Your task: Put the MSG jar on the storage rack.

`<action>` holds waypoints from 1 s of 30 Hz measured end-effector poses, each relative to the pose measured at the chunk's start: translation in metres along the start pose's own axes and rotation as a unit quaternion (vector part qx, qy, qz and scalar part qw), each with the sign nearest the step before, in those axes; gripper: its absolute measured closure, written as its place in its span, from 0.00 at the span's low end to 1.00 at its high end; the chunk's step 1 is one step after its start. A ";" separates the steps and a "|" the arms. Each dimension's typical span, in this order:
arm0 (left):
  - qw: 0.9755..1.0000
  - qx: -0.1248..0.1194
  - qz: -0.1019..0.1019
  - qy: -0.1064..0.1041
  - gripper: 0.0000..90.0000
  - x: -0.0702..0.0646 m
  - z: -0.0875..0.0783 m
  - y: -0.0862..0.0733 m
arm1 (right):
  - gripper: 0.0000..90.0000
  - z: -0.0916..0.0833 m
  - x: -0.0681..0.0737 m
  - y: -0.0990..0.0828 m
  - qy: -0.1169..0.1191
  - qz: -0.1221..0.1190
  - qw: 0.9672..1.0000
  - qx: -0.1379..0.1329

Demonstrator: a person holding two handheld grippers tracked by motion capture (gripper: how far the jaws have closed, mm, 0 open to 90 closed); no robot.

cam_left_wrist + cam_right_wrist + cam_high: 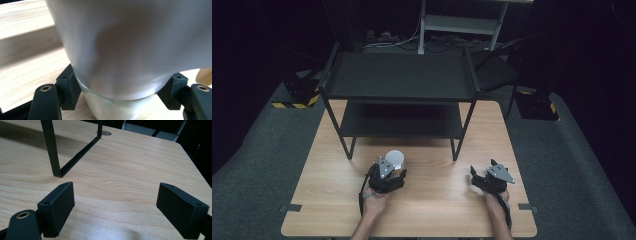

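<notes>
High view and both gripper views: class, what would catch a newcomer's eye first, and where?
The frosted white cup stands on the pale wooden table in front of the black two-tier metal shelf. The left gripper is shut on it, black pads pressing both sides near the base. The right gripper rests open over bare wood.

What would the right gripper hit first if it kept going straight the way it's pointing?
Probably the shelf rack's front right leg, slightly left of the right gripper; the wooden table between them looks bare, though depth is hard to judge.
</notes>
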State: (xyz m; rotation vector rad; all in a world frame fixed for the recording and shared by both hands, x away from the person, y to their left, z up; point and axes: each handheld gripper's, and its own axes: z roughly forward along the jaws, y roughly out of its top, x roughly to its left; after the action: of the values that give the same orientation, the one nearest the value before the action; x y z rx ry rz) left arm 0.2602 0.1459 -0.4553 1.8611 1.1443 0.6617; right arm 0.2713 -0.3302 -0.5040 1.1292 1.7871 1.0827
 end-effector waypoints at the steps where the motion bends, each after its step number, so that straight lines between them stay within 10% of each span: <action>1: 1.000 0.000 0.000 0.000 0.35 0.000 0.000 0.000 | 0.16 0.000 0.000 0.000 0.001 0.000 1.000 0.000; 30: 0.999 0.004 0.028 -0.034 0.35 0.010 -0.040 0.044 | 0.16 0.000 0.000 0.000 0.002 -0.003 1.000 0.001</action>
State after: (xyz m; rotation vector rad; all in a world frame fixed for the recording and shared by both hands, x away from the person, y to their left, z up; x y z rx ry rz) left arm 0.2541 0.1594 -0.3968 1.9131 1.0573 0.6216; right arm 0.2717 -0.3301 -0.5038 1.1239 1.7941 1.0808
